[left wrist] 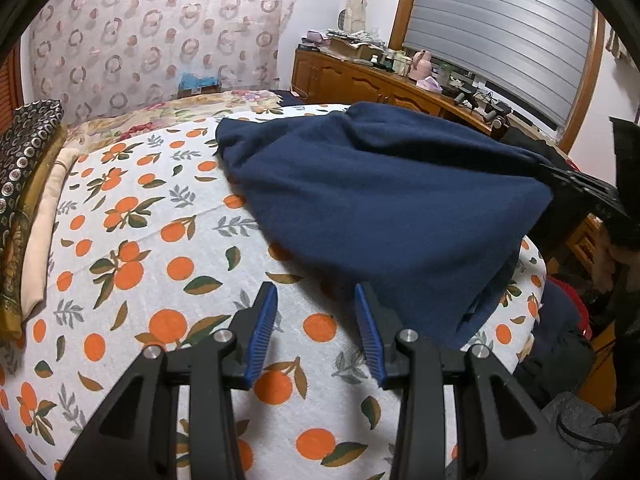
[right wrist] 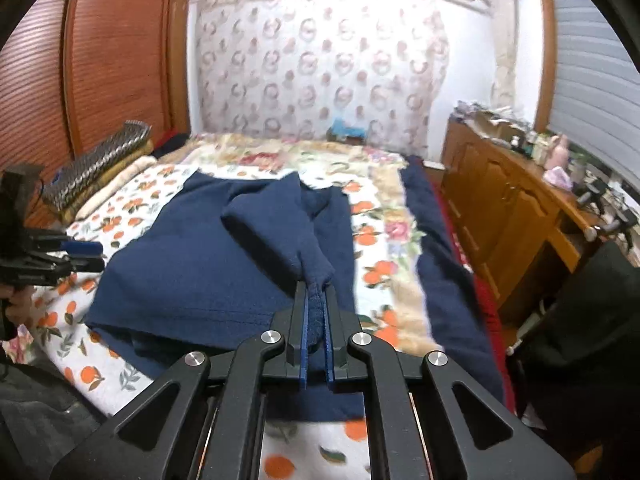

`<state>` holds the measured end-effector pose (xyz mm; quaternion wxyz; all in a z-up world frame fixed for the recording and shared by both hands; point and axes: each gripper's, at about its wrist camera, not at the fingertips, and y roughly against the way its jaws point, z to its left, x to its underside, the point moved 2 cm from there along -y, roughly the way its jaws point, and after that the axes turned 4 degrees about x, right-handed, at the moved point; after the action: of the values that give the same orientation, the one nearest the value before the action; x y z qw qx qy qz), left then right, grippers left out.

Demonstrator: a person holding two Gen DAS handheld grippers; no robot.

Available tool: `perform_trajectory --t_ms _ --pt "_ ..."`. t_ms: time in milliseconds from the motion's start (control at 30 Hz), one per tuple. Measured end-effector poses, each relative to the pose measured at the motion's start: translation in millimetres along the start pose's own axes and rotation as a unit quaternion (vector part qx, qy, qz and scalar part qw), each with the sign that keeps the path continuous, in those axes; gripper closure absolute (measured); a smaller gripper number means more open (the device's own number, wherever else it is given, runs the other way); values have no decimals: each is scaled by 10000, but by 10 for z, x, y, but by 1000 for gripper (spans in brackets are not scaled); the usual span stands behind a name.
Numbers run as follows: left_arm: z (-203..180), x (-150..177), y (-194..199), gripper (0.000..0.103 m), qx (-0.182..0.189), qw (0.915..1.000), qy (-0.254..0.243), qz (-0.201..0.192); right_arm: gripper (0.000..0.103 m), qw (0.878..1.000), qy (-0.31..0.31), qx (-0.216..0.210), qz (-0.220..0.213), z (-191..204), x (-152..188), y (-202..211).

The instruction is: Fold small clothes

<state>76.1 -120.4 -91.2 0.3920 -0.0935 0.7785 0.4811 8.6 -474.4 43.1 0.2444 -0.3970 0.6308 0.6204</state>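
Surface: orange-print sheet (left wrist: 160,264) covering the bed.
Garment: navy garment (right wrist: 192,264) spread on the sheet, one corner lifted.
Right gripper (right wrist: 316,300): clamped on that corner.
Left gripper (left wrist: 316,312): spread wide, empty, beside the garment.
Room: wooden dresser (right wrist: 500,208) beyond the garment's right side.

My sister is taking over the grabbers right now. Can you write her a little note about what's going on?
Right gripper: fingers shut on a corner of the navy garment, lifting it up over the rest.
Left gripper: open, holding nothing, above the orange-print sheet beside the garment's near edge.
Done: the garment lies on the bed, one fold under way.
Left: lay the lifted part down, finish folding. The stack of folded cloths by the bed's edge may be where it goes.
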Motion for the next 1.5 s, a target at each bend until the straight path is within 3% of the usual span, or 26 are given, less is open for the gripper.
perform_trajectory --t_ms 133,233,333,367,467,567,800,967,1267,1500 --pt "24 -5 25 64 -7 10000 15 -24 100 9996 -55 28 281 -97 178 77" --pt "61 -19 33 64 -20 10000 66 -53 100 9970 -32 -108 764 -119 396 -43" --pt "89 -49 50 64 -70 9999 95 -100 94 9964 -40 -47 848 -82 456 -148" --pt "94 -64 56 64 -89 9999 90 -108 92 9967 -58 -76 804 -74 423 -162" --pt "129 -159 77 64 -159 9997 41 -160 72 9982 -18 20 599 -67 256 -185" --pt "158 -300 72 64 -197 9996 -11 -212 68 9994 97 -85 314 -59 -12 -241" --pt "248 -732 -91 64 -332 9987 -214 -310 66 9990 389 -198 80 24 -644 -802" --pt "318 -911 -286 64 -370 9988 -233 -204 65 9970 387 -572 362 44 -914 -1397" --pt "471 -1090 -708 64 -498 9984 -252 89 65 9917 306 -907 853 3 -1092 -2124" --pt "613 -1176 -958 64 -497 9983 -157 257 65 9866 347 -1152 1098 16 -1074 -2363"
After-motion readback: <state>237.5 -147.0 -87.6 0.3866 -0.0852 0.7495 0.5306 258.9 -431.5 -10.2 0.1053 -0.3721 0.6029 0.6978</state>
